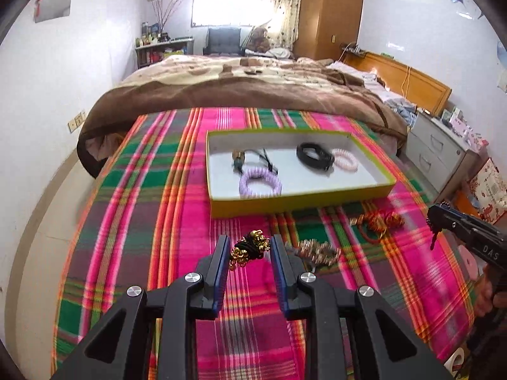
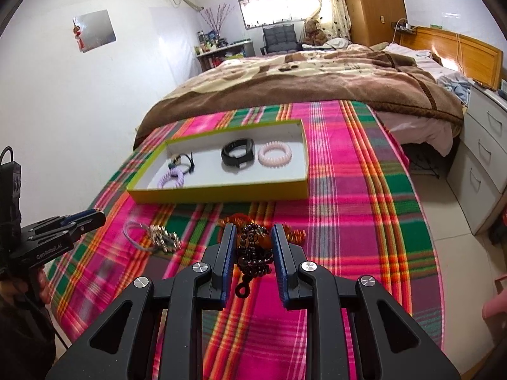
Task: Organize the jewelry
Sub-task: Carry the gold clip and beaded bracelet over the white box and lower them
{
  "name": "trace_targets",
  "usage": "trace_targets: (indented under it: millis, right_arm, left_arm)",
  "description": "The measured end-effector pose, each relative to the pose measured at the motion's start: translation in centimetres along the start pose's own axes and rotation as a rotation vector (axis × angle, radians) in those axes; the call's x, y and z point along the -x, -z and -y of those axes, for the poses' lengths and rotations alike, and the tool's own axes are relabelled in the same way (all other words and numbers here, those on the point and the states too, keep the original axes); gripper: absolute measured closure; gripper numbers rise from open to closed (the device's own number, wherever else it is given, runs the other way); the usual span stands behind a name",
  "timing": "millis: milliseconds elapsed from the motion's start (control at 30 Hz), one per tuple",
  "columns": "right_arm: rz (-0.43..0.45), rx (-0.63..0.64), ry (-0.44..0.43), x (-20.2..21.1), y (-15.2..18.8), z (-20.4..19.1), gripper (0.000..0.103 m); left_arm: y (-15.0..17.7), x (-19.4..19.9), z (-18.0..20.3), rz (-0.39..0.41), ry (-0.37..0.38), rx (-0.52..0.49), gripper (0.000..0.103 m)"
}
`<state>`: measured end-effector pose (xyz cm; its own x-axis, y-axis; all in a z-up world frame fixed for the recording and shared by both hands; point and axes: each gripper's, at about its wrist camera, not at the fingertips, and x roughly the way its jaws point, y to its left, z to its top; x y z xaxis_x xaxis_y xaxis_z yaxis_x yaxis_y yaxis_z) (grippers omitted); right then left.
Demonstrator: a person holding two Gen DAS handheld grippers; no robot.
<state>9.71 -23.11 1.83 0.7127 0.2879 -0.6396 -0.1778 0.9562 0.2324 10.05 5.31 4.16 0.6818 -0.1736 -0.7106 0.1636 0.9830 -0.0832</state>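
A shallow yellow-green box [image 1: 298,201] [image 2: 218,194] lies on the plaid cloth and holds a black band [image 1: 313,154] [image 2: 238,152], a pink coil ring [image 1: 346,160] [image 2: 274,153], a purple coil ring [image 1: 259,183] [image 2: 171,180] and a small dark piece [image 1: 242,158]. My left gripper [image 1: 249,247] is shut on a black cord with gold bells [image 1: 250,248]. My right gripper [image 2: 253,240] is shut on a dark bead bracelet [image 2: 253,253], lifted above the cloth. In the left wrist view the right gripper [image 1: 439,218] shows at the right with a cord end dangling.
A metal-link piece with a purple loop [image 1: 317,250] [image 2: 158,237] and a red-and-gold piece [image 1: 377,221] [image 2: 294,236] lie loose on the cloth [image 1: 152,221] before the box. Behind is a bed with a brown blanket [image 1: 253,91]; white drawers [image 2: 484,164] stand right.
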Motion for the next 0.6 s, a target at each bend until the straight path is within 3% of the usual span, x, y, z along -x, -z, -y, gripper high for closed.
trace_targets:
  millis: [267,600]
  right_arm:
    - [0.034,0.013,0.017,-0.8,-2.7,-0.4,0.08]
    - [0.01,0.01,0.04,-4.4,-5.5,0.6,0.08]
  left_arm:
    - [-3.4,-0.3,0.5,0.032,0.037,0.001,0.077]
    - [-6.5,-4.3,1.7,0.013,0.094,0.013,0.077]
